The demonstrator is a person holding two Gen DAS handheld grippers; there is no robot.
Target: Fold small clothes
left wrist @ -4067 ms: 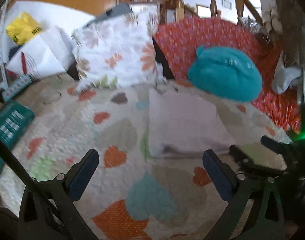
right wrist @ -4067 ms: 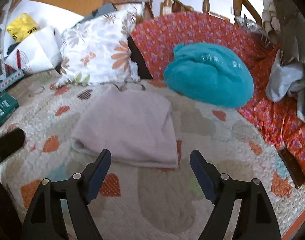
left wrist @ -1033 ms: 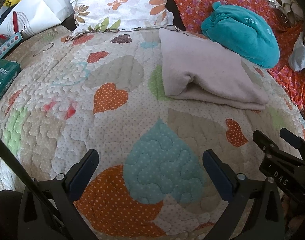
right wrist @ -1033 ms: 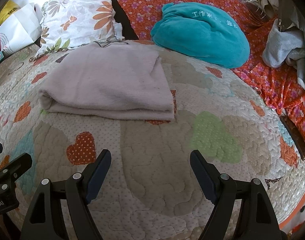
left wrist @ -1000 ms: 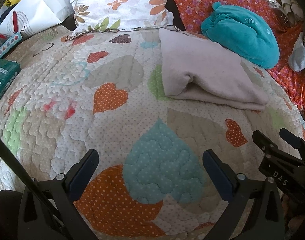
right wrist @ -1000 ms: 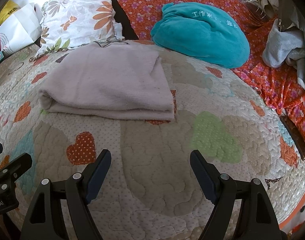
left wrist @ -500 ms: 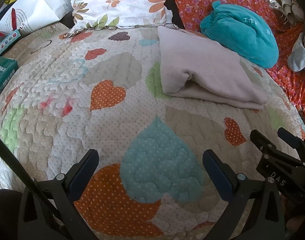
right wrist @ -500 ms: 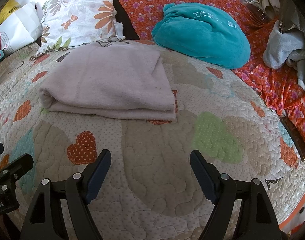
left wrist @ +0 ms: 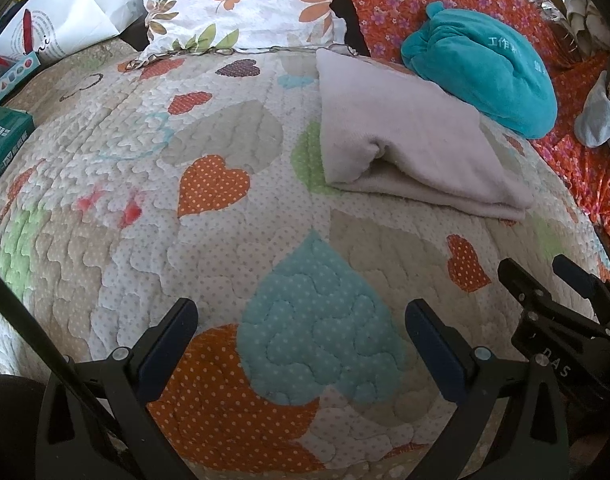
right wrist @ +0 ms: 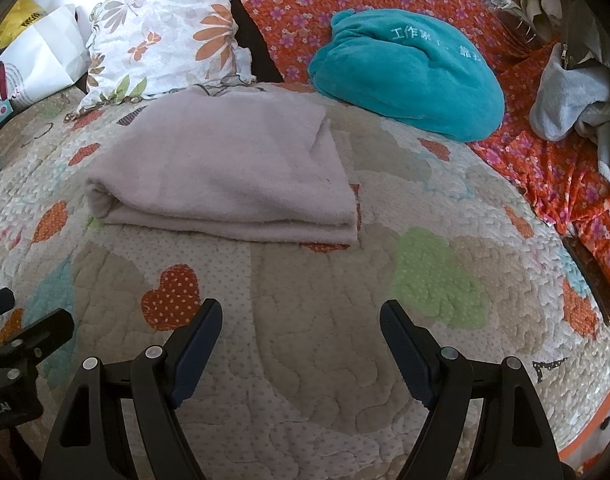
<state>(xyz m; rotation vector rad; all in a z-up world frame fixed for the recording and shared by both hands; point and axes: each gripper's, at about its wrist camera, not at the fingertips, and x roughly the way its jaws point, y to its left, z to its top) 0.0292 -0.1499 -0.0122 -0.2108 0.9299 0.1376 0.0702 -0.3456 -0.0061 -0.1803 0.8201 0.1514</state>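
While the folded cloth [right wrist: 221, 168] lies on the bed [right wrist: 317, 360] well ahead, both grippers [left wrist: 301, 340] [right wrist: 301, 340] hold wide-open, empty fingers; a careless pinch could undo its loose layers

A folded pale cloth [left wrist: 409, 140] lies on the heart-patterned quilt [left wrist: 225, 240] toward the bed's far right, just beside a teal bundle [left wrist: 485, 64]. The left gripper [left wrist: 301, 332] hovers over the quilt, fingers [left wrist: 165, 344] spread wide, nothing between.

Green box [left wrist: 3, 136] cut by left edge; white bag [left wrist: 65, 12] cropped at top; teal bundle's [right wrist: 405, 72] lettering illegible.
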